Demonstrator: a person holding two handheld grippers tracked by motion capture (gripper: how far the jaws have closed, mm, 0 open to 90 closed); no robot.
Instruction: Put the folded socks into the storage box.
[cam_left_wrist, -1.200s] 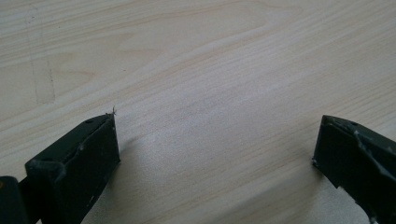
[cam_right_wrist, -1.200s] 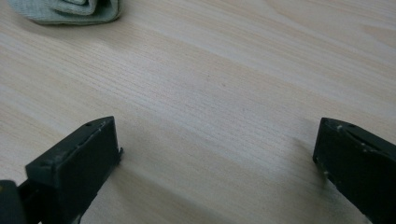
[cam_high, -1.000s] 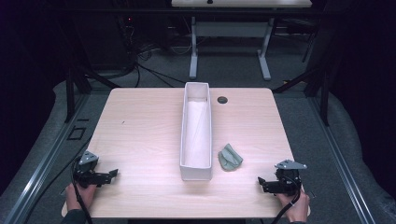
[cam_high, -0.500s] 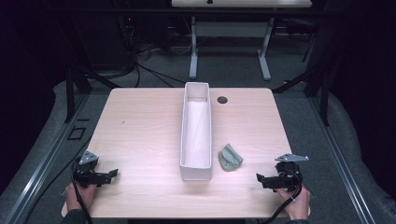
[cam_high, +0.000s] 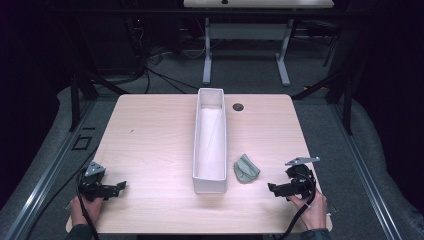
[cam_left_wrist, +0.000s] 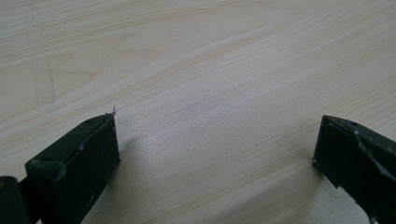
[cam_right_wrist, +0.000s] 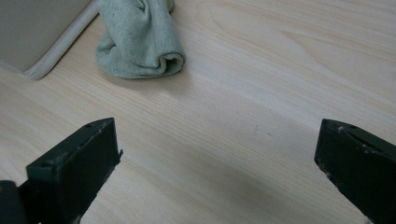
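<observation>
A crumpled grey-green cloth (cam_high: 246, 169) lies on the wooden table (cam_high: 150, 130) just right of a long white bin (cam_high: 210, 142). My right gripper (cam_high: 274, 188) hovers low near the front right corner, open, jaws wide apart with nothing between them, pointing left toward the cloth. In the right gripper view the cloth (cam_right_wrist: 140, 39) sits ahead and to the left, beside the bin's corner (cam_right_wrist: 42, 32). At the front left my left gripper (cam_high: 119, 186) is open and empty over bare wood, as the left gripper view (cam_left_wrist: 217, 154) confirms.
The bin runs down the table's middle, front to back, and looks empty. A round cable hole (cam_high: 238, 106) sits near the back edge. Desk legs and cables stand on the floor behind. Hands hold both grippers at the front edge.
My right gripper has shifted slightly rightward and tilted, its top plate rising. The left gripper, cloth and bin have stayed put.
</observation>
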